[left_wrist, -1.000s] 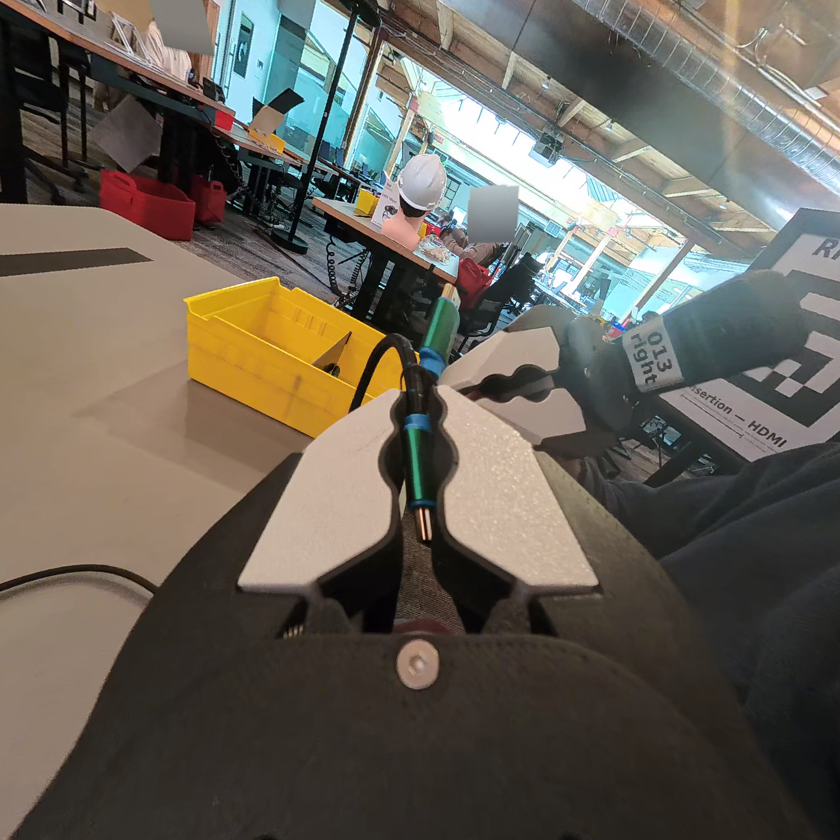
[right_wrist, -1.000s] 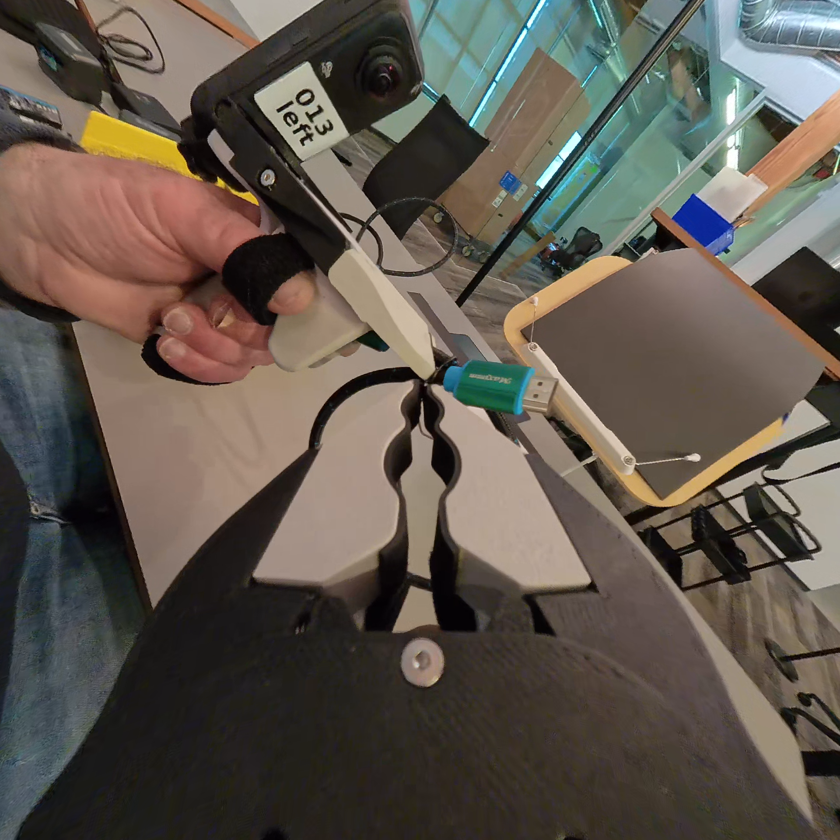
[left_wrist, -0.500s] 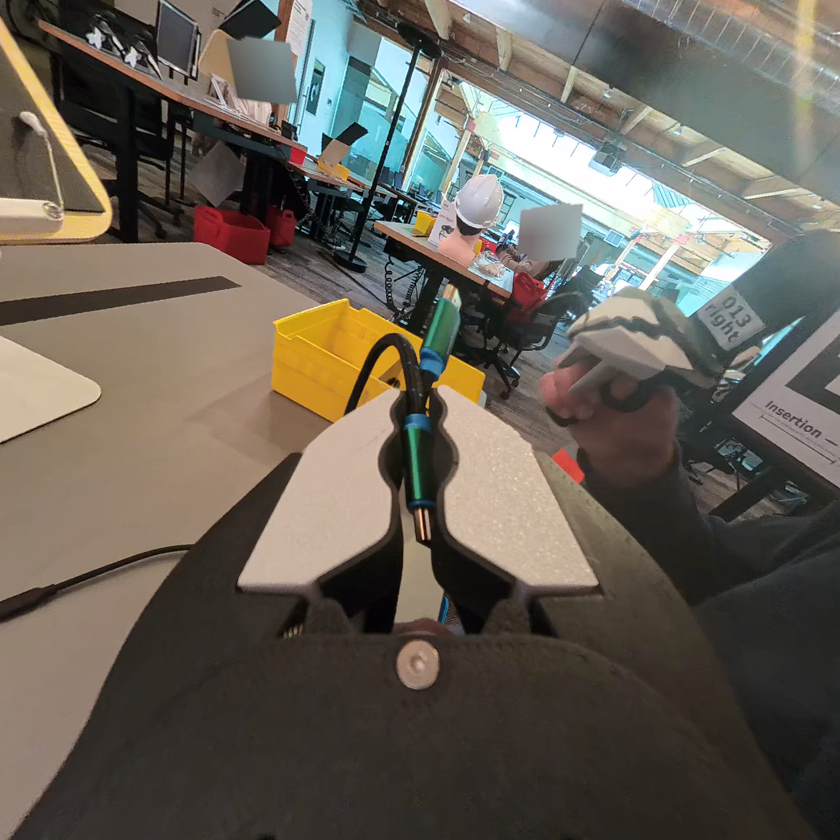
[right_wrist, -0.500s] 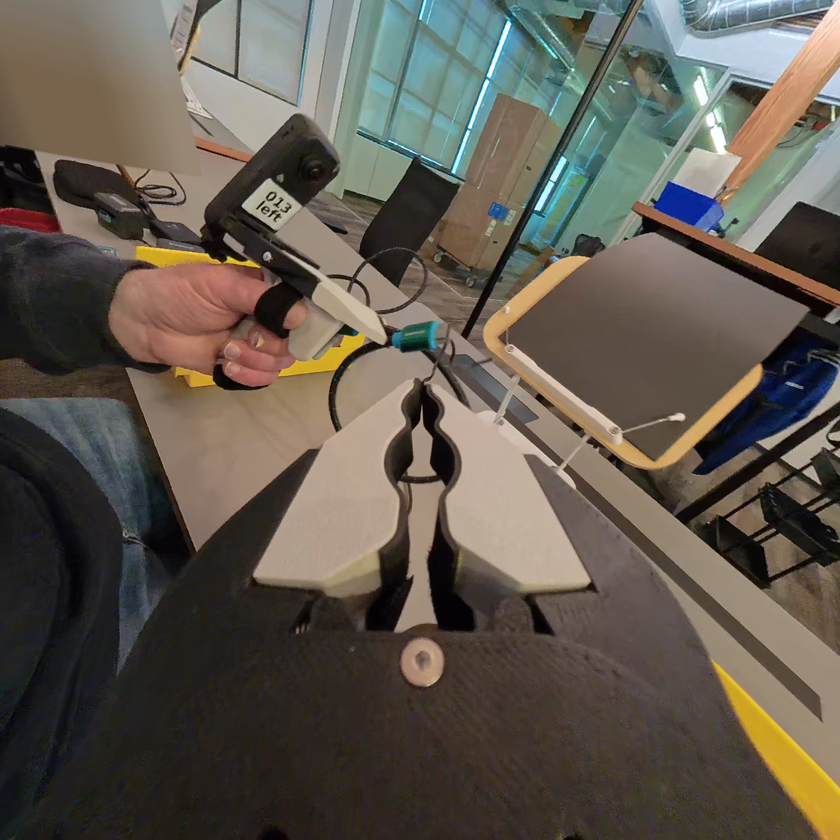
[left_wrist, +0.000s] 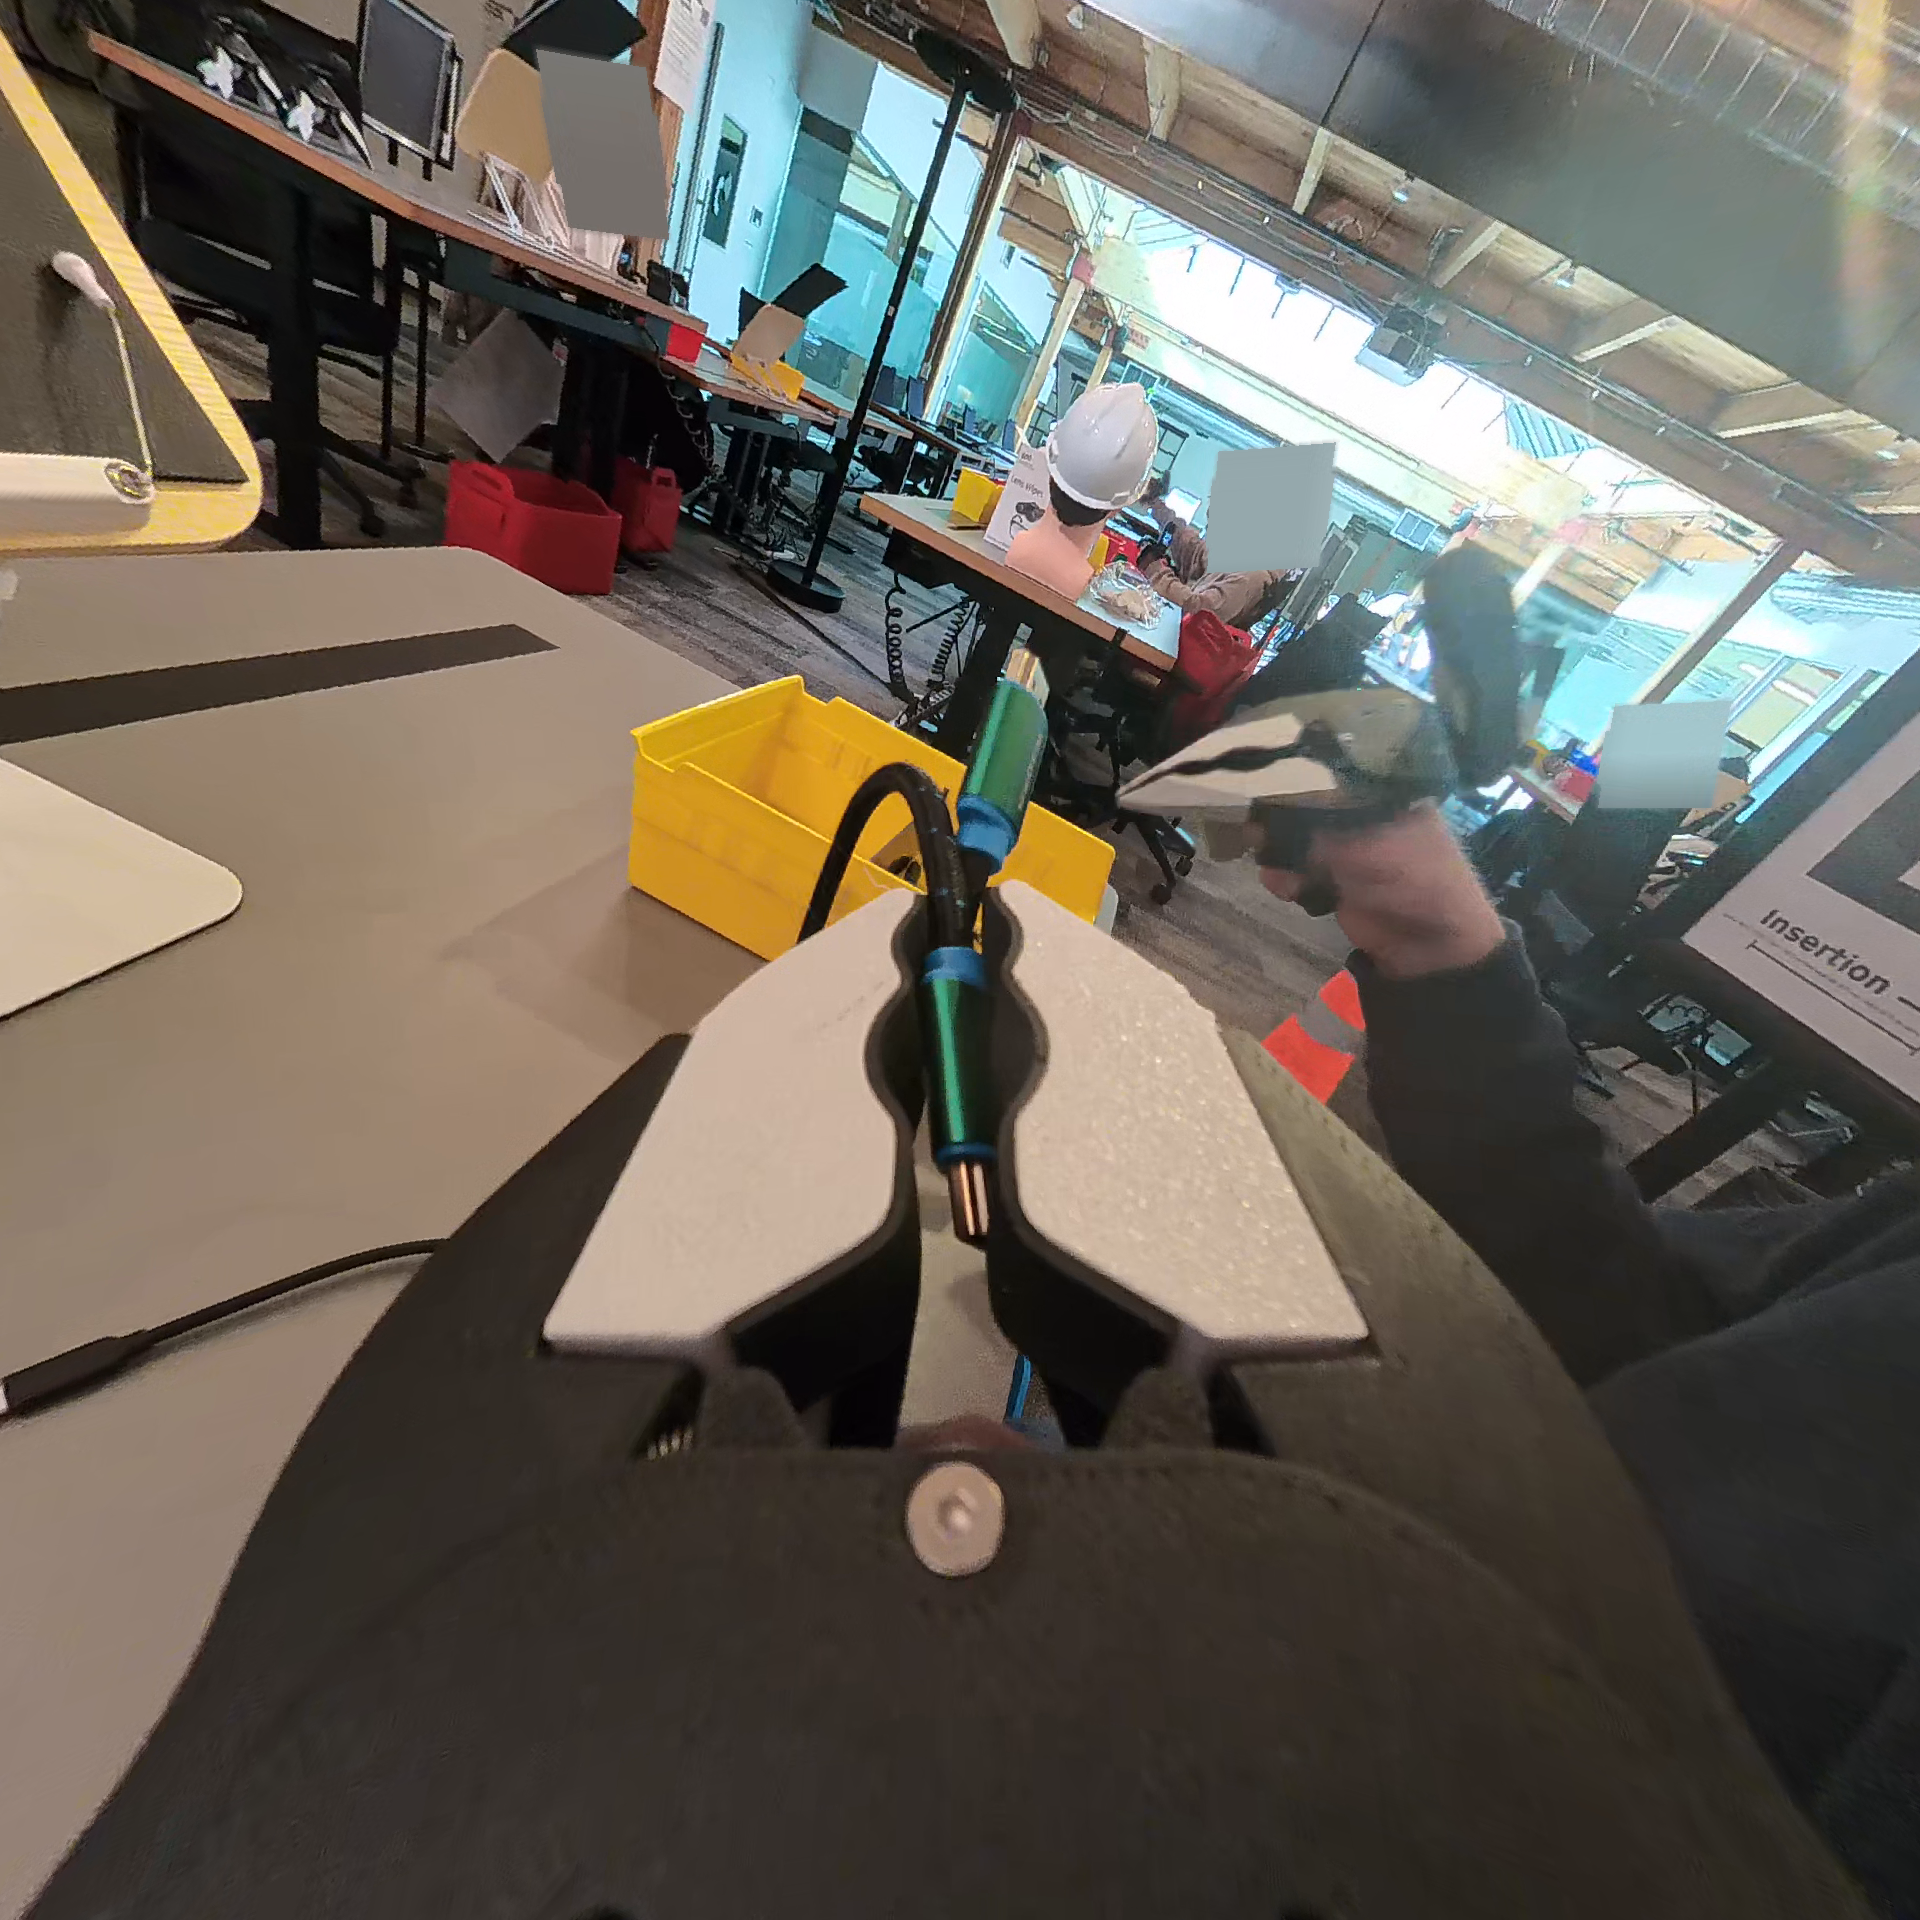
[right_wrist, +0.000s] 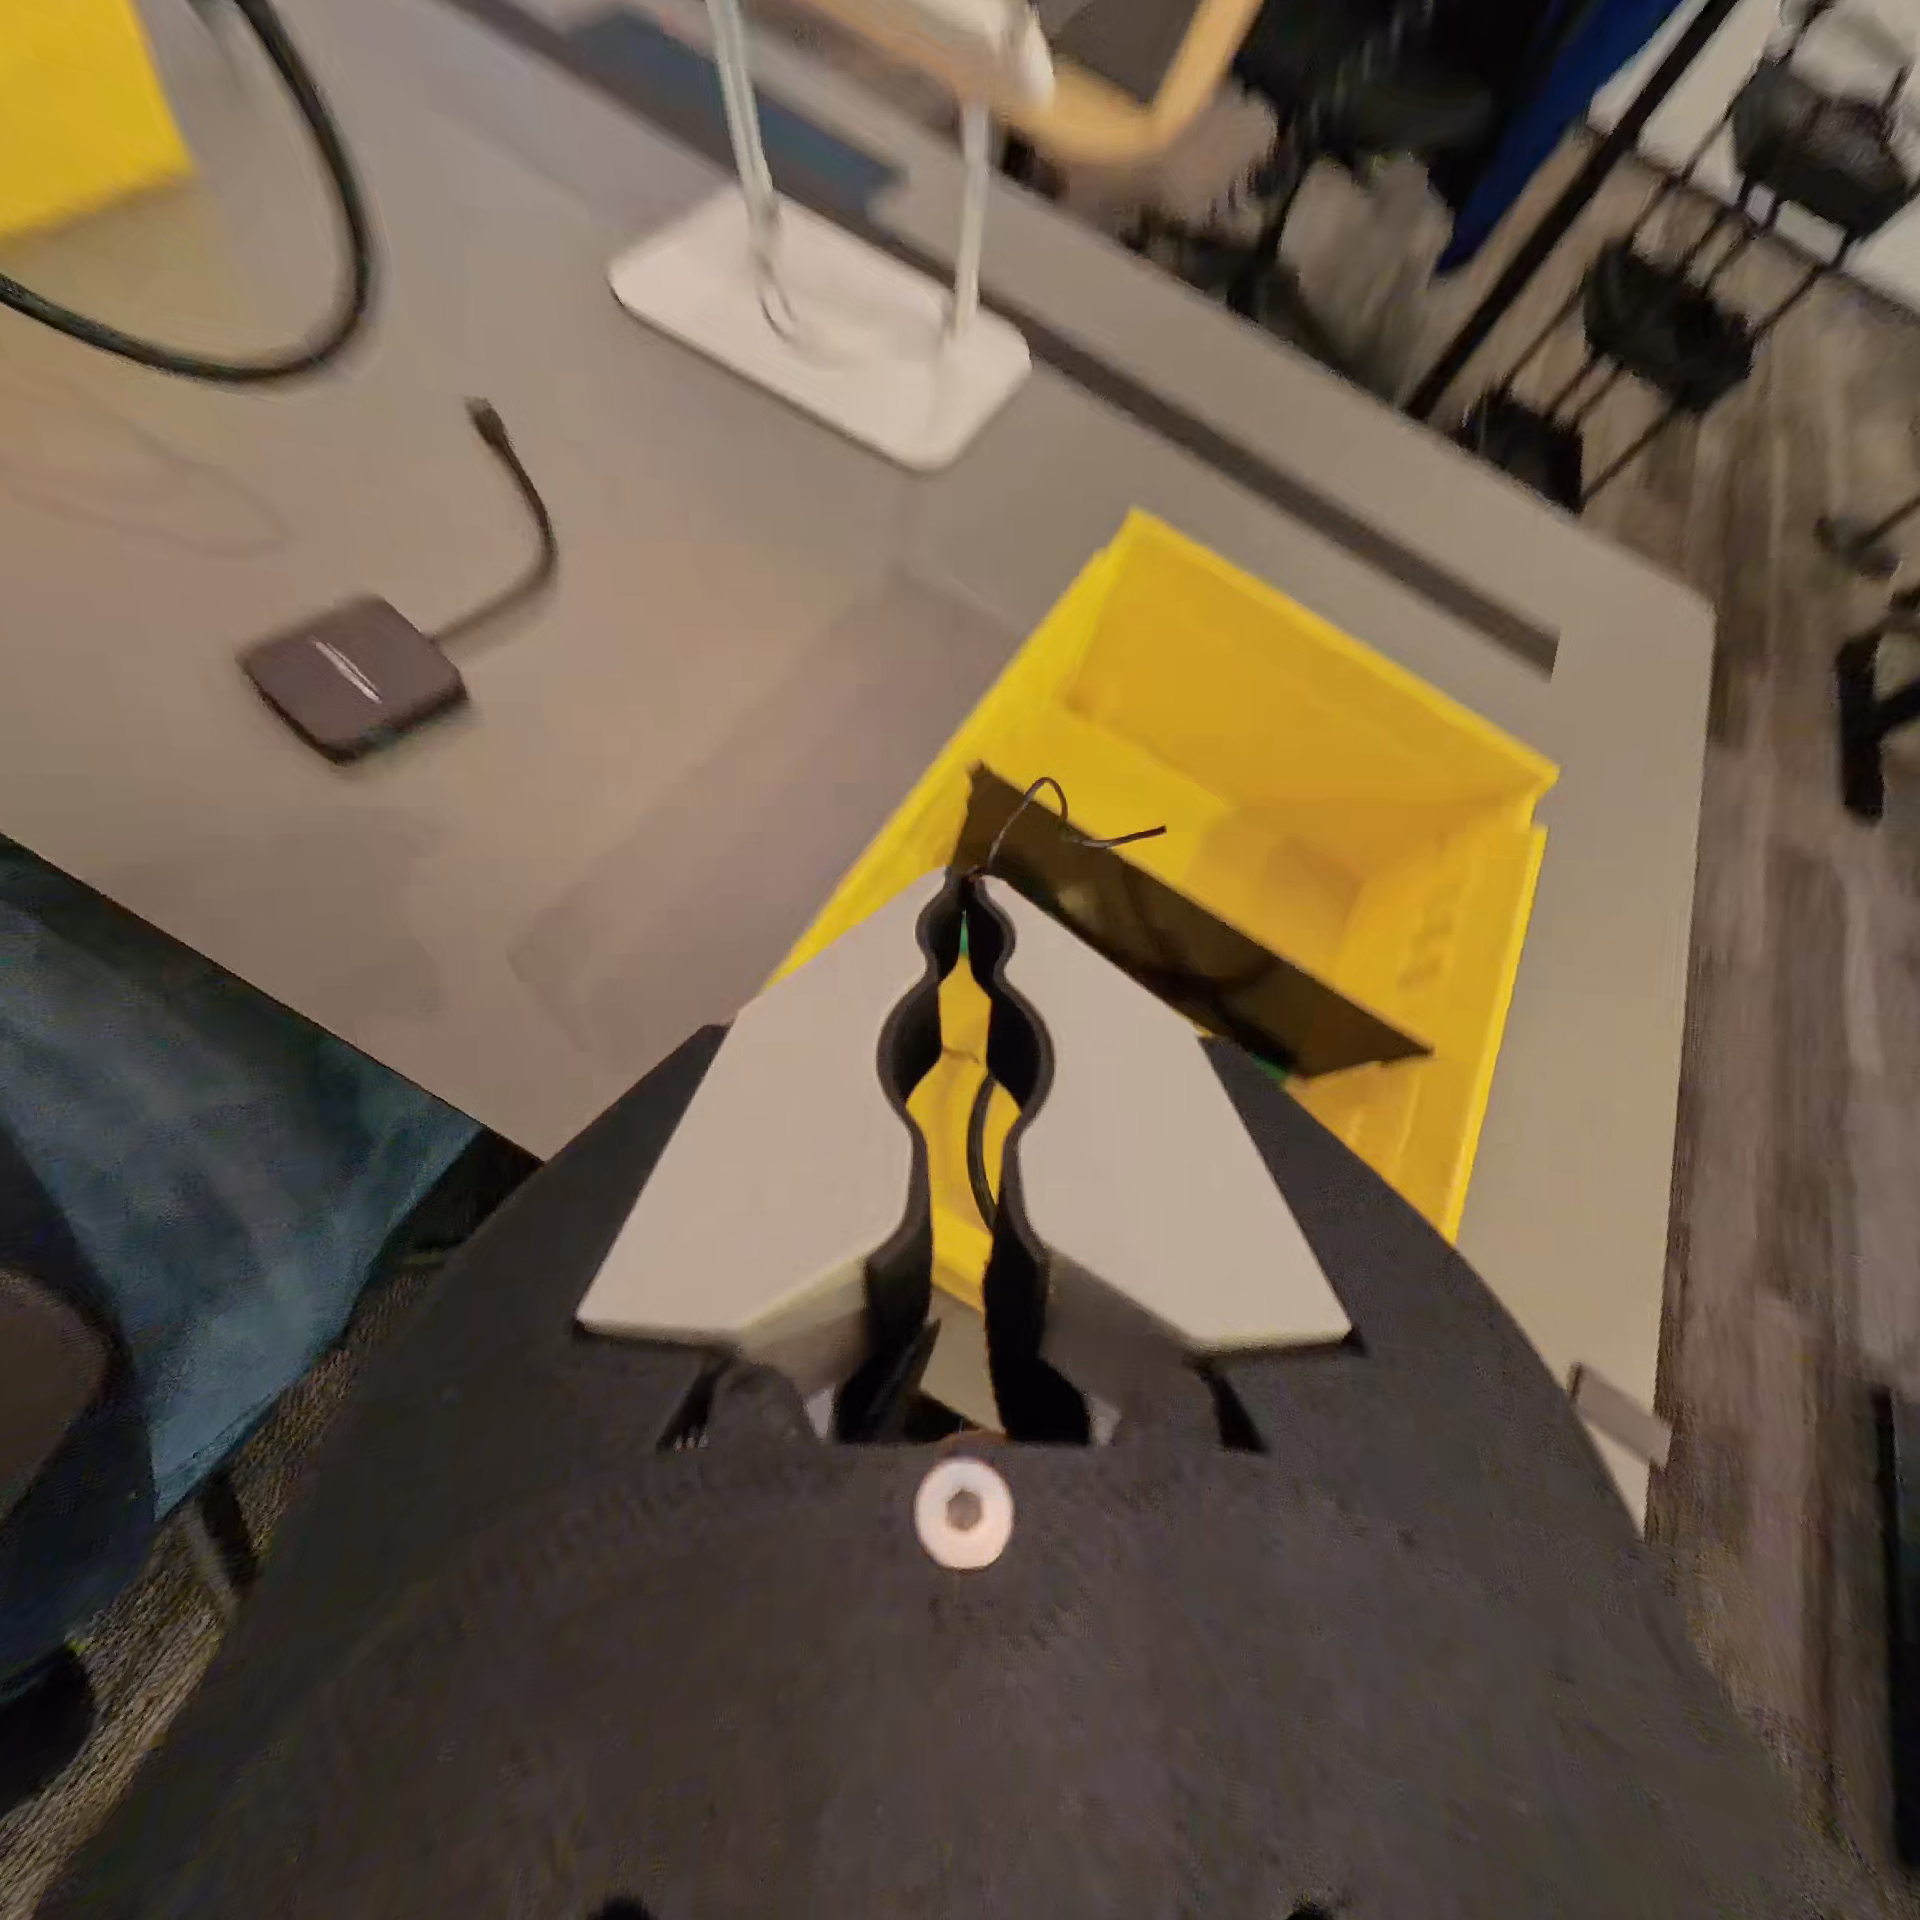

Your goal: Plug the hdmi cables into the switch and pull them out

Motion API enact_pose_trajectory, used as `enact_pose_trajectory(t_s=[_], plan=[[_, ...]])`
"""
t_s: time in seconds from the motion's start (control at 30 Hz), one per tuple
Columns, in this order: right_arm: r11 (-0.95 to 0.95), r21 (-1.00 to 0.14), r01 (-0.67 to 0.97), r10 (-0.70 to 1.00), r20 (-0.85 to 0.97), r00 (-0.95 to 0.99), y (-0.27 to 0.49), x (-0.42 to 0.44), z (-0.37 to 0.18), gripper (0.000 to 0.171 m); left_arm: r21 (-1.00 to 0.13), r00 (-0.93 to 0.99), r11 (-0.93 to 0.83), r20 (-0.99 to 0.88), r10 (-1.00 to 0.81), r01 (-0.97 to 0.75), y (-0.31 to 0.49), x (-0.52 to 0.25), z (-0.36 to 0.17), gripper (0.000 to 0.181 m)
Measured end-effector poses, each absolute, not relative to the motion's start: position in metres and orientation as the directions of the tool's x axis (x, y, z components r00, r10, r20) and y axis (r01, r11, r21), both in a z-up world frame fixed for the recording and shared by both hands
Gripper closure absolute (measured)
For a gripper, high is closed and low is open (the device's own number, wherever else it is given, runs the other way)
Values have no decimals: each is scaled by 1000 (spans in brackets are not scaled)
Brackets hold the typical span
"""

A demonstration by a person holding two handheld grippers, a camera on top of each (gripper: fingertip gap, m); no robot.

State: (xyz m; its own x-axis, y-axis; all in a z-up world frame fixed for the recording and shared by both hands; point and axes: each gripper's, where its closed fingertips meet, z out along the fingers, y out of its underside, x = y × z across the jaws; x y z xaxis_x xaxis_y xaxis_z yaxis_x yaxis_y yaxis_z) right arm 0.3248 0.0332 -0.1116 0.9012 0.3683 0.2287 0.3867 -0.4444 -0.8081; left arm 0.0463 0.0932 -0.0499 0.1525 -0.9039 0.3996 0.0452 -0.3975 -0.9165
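My left gripper is shut on a green HDMI plug with blue rings, its metal tip pointing back at the camera. Its black cable loops up to a second green plug standing above the fingertips. My right gripper is shut on a thin black wire tie and hangs over a yellow bin. It also shows blurred in the left wrist view, held by a hand. The switch, a small dark square box with a short lead, lies on the grey table.
A white stand base sits at the table's back, also seen in the left wrist view. A black flat piece lies in the bin. The yellow bin is beyond the left fingertips. A black cable crosses the table. The gap from one gripper's tips to the other's is roughly 30 cm.
My right gripper has swung away from the left gripper and down over the yellow bin, still shut. My left gripper keeps its hold on the green plug and has turned slightly left.
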Motion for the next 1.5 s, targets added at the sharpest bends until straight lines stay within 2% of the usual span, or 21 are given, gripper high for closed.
enact_pose_trajectory(t_s=[0.1,0.2,0.37,0.47,0.57,0.67,0.8,1.0,1.07,1.1,1.27,1.5], plan=[[-579,-740,342,353,150,923,41,341,-157,170,-916,164,-400,399,-902,26,94,48,-54,173],[-641,-704,306,318,118,941,49,352,-186,150,-911,155,-413,410,-899,18,93,49,-58,173],[-619,-733,280,287,120,950,52,359,-178,145,-906,144,-422,418,-897,-3,91,53,-65,173],[-492,-813,310,333,153,930,53,337,-140,144,-902,125,-431,426,-896,-12,88,57,-67,173],[-322,-895,307,476,127,870,51,278,-98,135,-901,97,-433,429,-898,-24,81,62,-68,173],[-207,-925,319,631,123,766,47,209,-76,122,-904,61,-426,424,-904,-43,70,67,-69,173],[-140,-921,364,751,141,645,50,136,-77,114,-906,22,-418,417,-909,-66,58,72,-70,173],[-77,-906,417,771,211,600,68,89,-84,128,-913,-20,-393,398,-917,-107,47,76,-74,173],[-70,-908,412,776,210,594,70,85,-84,139,-915,-14,-387,391,-920,-113,48,75,-75,173],[-71,-898,434,771,227,595,72,88,-86,160,-913,-32,-389,395,-918,-126,47,74,-75,173],[-86,-899,429,809,188,557,67,88,-91,165,-920,-41,-362,372,-927,-154,48,74,-75,171],[-125,-934,336,830,87,551,68,82,-88,168,-928,-17,-344,349,-937,-144,58,68,-69,164]])
